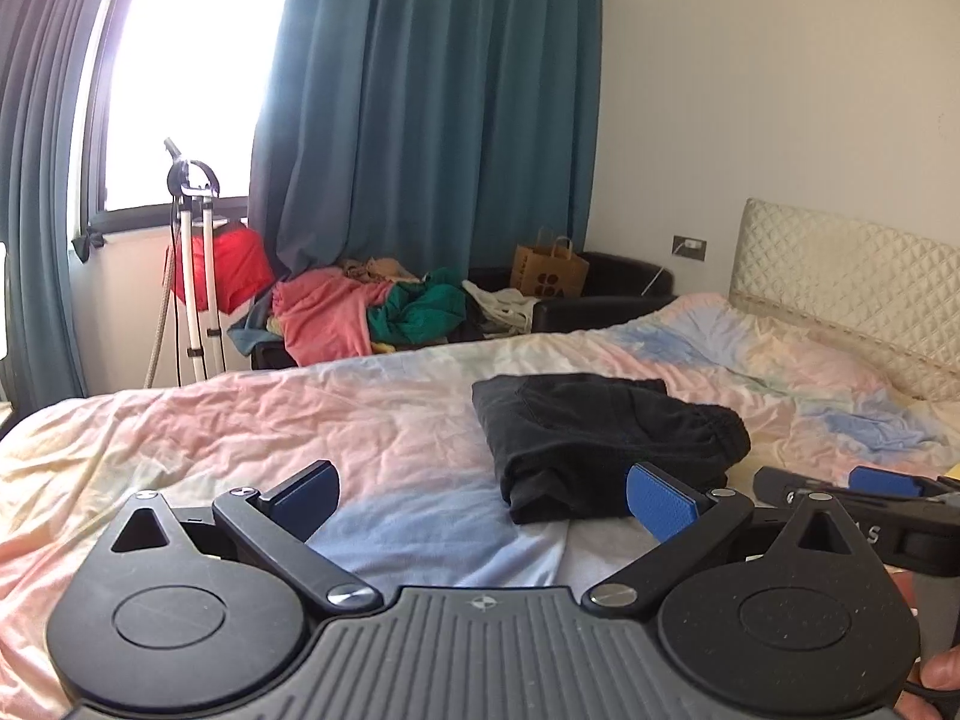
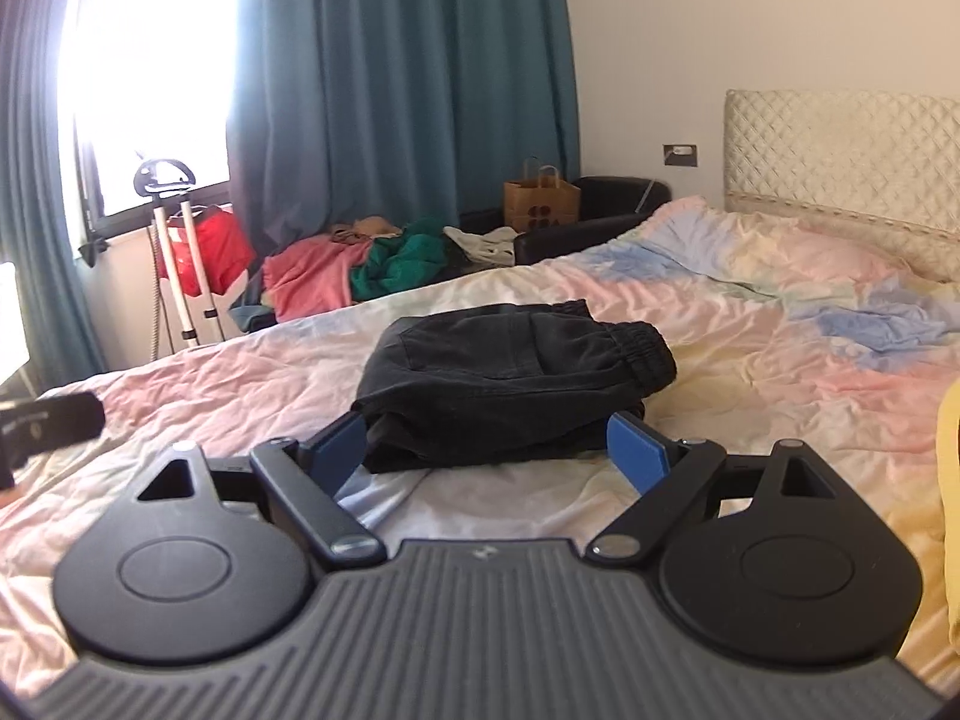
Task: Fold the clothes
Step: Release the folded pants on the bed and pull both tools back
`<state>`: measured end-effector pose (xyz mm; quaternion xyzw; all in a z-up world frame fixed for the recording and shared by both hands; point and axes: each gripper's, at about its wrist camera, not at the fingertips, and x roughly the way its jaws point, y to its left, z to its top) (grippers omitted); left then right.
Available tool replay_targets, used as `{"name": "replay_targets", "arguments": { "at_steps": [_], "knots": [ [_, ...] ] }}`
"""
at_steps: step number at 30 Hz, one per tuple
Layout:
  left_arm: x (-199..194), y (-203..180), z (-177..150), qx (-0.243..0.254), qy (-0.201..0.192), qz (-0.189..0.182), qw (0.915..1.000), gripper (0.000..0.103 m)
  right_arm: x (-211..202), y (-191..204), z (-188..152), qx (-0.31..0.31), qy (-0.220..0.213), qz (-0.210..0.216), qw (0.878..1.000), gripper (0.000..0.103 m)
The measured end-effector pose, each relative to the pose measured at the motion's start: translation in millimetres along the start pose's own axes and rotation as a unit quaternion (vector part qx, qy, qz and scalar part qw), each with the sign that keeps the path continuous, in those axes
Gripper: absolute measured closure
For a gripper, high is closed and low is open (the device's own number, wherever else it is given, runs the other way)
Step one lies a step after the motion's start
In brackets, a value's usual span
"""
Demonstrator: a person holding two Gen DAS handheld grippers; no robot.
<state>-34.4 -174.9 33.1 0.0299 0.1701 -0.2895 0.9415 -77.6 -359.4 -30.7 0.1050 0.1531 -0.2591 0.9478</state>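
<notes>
Lying folded on the bed, black pants sit just ahead of the spread right gripper.

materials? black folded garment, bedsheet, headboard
Black folded garment: looks like matte woven cotton, denim-like; gathered elastic waistband, stitched pocket. Bedsheet: thin, soft, pastel tie-dye fabric, finely wrinkled. Headboard: cream, diamond-quilted padding, slight sheen; fabric or faux leather, unclear.

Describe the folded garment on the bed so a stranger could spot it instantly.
Start at the big bed with the pastel tie-dye sheet. Near its middle, just ahead of both open grippers, lies a folded black garment with an elastic waistband. It is the only dark item on the sheet.
</notes>
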Motion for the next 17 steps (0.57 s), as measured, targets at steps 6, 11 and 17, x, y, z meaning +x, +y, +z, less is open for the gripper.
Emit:
{"name": "replay_targets", "arguments": {
  "at_steps": [6,11,17],
  "knots": [
    [14,0,-9,0.002,0.014,0.001,0.9999,0.000,4,-2,-2,-0.001,0.003,-0.009,1.000,0.014],
    [16,-4,-9,0.004,0.019,-0.003,0.9998,0.000,6,-1,-2,-0.008,0.005,-0.012,1.000,0.014],
    [16,-4,-12,0.002,0.018,0.000,0.9998,0.000,7,-4,-1,-0.004,0.006,-0.009,1.000,0.014]
  ]
}}
